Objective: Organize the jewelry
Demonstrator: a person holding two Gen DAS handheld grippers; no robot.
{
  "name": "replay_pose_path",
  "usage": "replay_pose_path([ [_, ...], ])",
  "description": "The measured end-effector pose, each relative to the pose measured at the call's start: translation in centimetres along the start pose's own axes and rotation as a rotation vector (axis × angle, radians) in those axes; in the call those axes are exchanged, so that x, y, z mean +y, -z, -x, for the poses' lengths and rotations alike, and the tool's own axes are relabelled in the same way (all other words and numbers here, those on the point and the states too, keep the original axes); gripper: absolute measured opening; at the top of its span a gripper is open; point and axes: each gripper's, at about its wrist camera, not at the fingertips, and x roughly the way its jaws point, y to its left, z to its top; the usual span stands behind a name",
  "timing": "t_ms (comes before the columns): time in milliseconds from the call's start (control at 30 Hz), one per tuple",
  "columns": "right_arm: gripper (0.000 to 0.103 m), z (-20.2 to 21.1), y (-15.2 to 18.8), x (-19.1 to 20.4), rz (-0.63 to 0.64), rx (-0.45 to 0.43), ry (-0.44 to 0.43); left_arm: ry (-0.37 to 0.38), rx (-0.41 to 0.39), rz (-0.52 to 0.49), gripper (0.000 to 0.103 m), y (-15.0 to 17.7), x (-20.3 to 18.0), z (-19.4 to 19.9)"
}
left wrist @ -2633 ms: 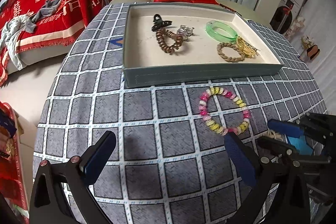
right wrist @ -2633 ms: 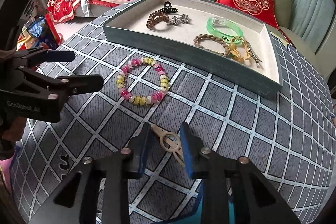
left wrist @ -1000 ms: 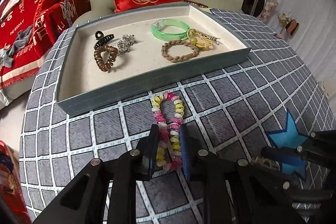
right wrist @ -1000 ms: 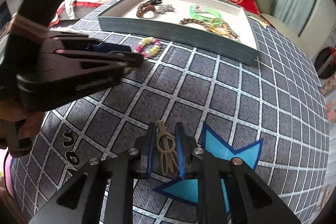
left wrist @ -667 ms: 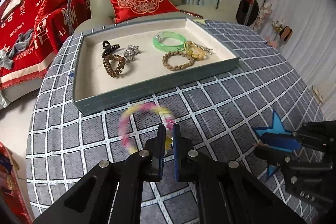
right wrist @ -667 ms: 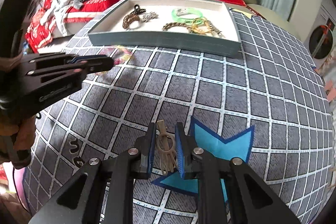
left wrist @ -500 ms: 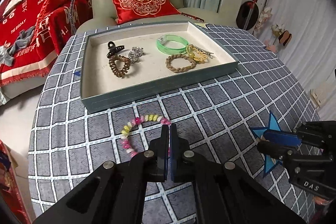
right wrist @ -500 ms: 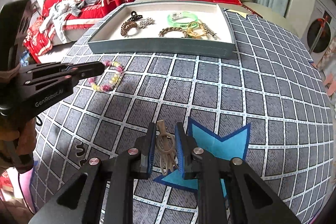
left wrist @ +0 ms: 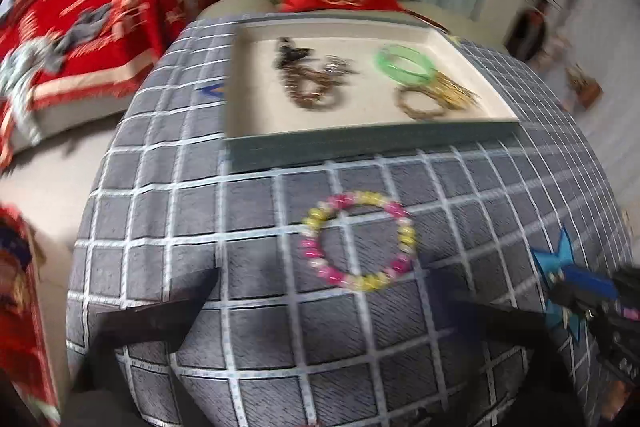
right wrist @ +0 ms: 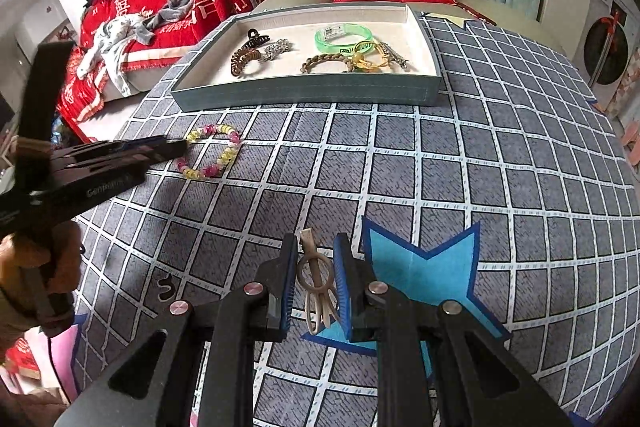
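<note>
Bead bracelet [left wrist: 358, 240] lay squeezed long and thin between the left tongs a second ago; now it lies round and flat on the checked tablecloth [right wrist: 500, 155], just in front of the tray's [right wrist: 312, 93] near wall. Left tongs [left wrist: 320, 301] are opening, blurred, fingers spread far either side of the view, nothing between them; they had snapped fully together on air half a second back. Bracelet slipped the grip, by my reading.

Right tongs [right wrist: 316, 277] narrow, clamped on a beige hair clip [right wrist: 316, 279], raised over the blue star [right wrist: 420, 267] near the table's front edge; no real change there.

Handling: bracelet looks light, beads glossy and likely slippery, string elastic so the ring deforms and springs out. Better to pinch one side of the ring across the beads than squeeze the whole loop.
</note>
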Motion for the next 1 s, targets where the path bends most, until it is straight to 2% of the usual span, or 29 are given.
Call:
replay_pose_path([
  [167,0.02,0.2,0.3,-0.3,-0.006,-0.005,-0.013,-0.056,0.01,-0.021,0.103,-0.3,0.3,-0.6],
  [300,0.02,0.2,0.3,-0.4,-0.018,-0.009,-0.019,-0.05,0.055,-0.016,0.102,-0.7,0.4,-2.5],
  [333,0.02,0.2,0.3,-0.3,-0.017,-0.009,-0.019,-0.043,0.071,-0.019,0.094,-0.8,0.4,-3.0],
  [400,0.02,0.2,0.3,-0.4,-0.017,-0.009,-0.021,-0.05,0.071,-0.04,0.088,-0.7,-0.1,-3.3],
  [467,0.02,0.2,0.2,-0.4,-0.018,-0.011,-0.02,-0.049,0.053,-0.088,0.067,-0.6,-0.9,-3.1],
  [500,0.02,0.2,0.2,-0.4,-0.019,-0.011,-0.021,-0.033,0.043,-0.109,0.043,-0.5,-1.2,-3.0],
  [533,0.02,0.3,0.2,-0.3,-0.018,-0.012,-0.02,-0.019,0.042,-0.129,0.024,-0.5,-1.6,-2.9],
  [667,0.02,0.3,0.0,-0.2,-0.025,-0.013,-0.015,0.059,0.051,-0.118,0.024,-0.3,-1.7,-2.5],
  [1000,0.02,1.6,-1.6,-0.6,-0.054,-0.052,-0.021,0.146,-0.02,-0.074,0.024,-1.2,-1.3,1.1],
])
